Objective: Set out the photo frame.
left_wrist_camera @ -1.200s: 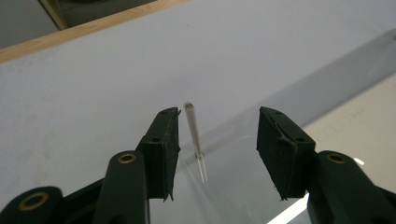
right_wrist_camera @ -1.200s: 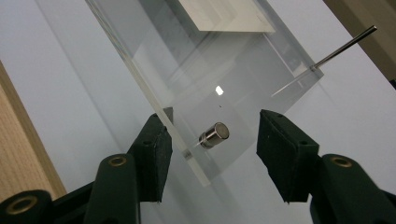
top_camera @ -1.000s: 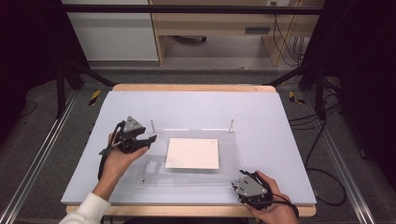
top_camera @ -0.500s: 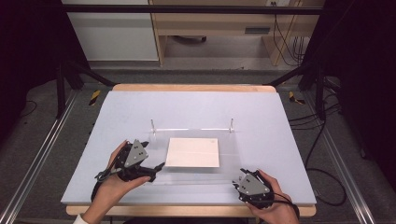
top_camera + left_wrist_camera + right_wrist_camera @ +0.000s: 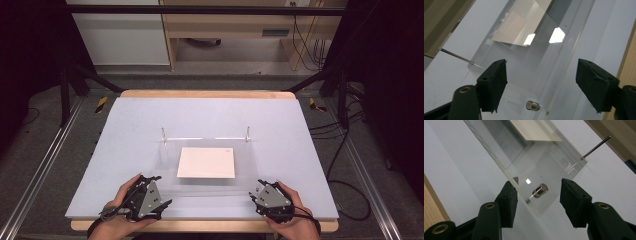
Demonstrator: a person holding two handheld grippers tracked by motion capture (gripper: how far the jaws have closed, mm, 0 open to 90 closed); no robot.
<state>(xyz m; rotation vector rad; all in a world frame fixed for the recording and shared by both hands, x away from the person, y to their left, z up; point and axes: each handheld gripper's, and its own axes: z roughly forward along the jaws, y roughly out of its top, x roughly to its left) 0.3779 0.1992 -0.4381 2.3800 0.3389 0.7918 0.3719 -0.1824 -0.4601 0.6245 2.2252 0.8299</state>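
Left tongs (image 5: 161,204) — nearer table's front edge (image 5: 200,225)

The high view looks forward and down on the whole counter (image 5: 210,115), while both gripper views sit close, sharing the clear panel (image 5: 541,62).

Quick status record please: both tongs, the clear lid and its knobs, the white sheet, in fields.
left tongs: open, jaws have just been closing, straddling the left knob, pads not touching it
right tongs: open, jaws either side of the right knob, no contact seen
clear panel: lying flat on the table, near edge between the two tongs
white sheet: under the panel, centred
rear pins: upright at the panel's far corners
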